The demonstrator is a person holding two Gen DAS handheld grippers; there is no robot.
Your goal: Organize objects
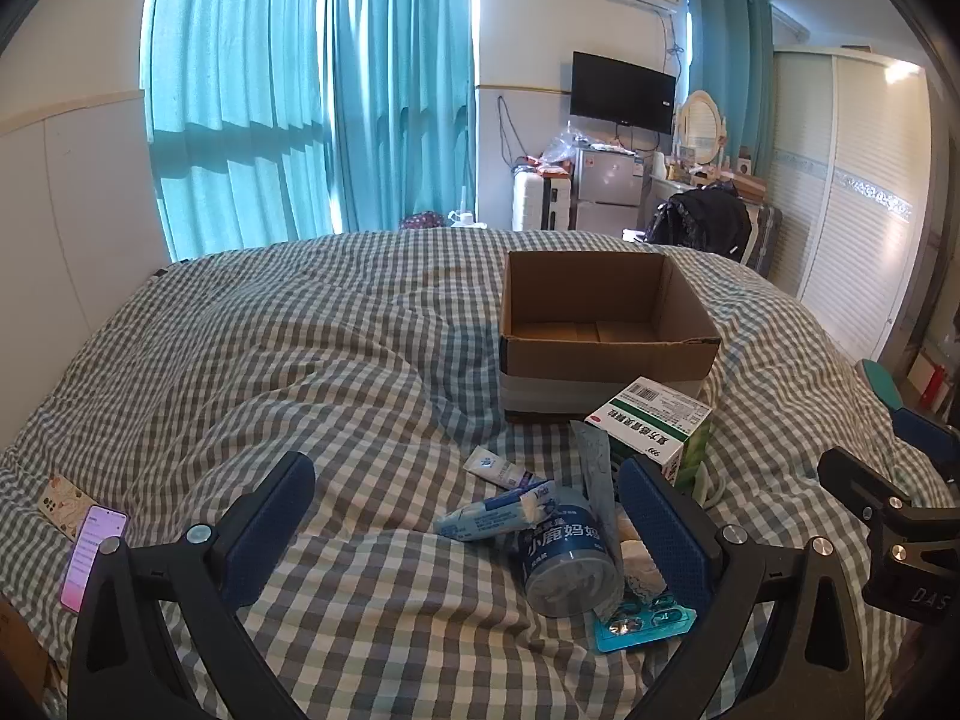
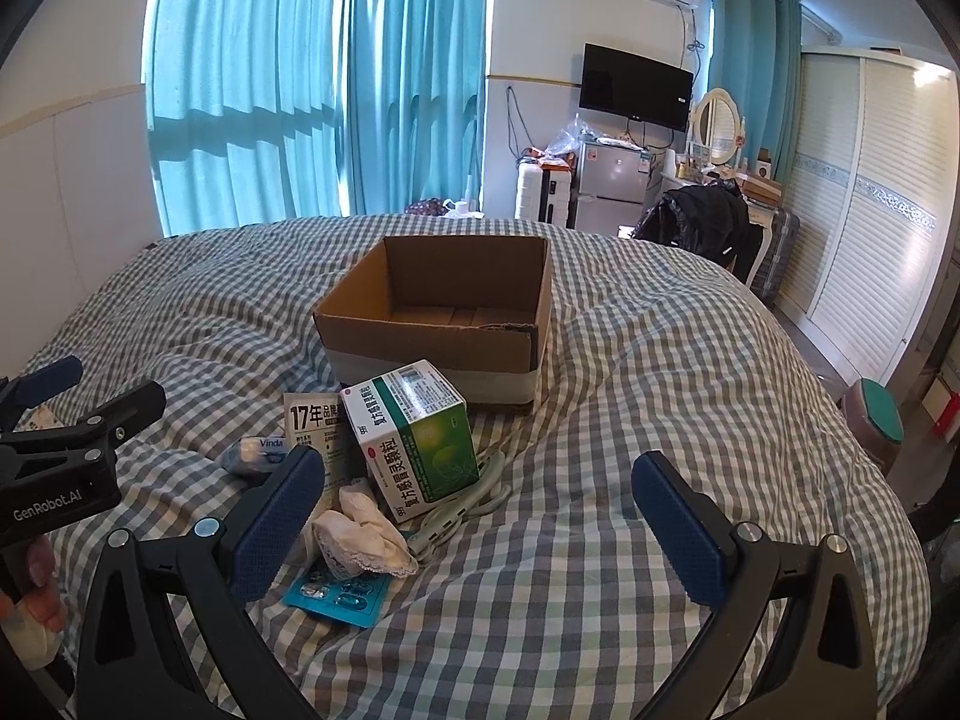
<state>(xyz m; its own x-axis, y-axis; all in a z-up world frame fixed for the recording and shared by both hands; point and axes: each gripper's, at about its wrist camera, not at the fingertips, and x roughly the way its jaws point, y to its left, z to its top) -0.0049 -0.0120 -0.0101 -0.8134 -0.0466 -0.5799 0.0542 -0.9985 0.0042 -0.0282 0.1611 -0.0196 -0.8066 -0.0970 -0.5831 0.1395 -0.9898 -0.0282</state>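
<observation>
Plainly, both the left gripper [image 1: 465, 519] and right gripper [image 2: 480, 516] hover wide and empty near the pile, so closing on the round blue jar [image 1: 567, 558] could roll it across the soft bedding [image 1: 300, 360], away from the far cardboard box [image 1: 600, 354]

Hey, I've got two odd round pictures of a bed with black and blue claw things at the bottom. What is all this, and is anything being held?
Those claws are two hand-held grippers, one in each of a person's hands, each carrying a wide-angle camera. One picture looks out from the left gripper, the other from the right gripper. Both stand open and hold nothing. On the checked bedspread sits an empty cardboard box. In front of it lie a green medicine box, a blue tub, a tissue pack, a pill strip, a white cloth and a power strip.
</observation>
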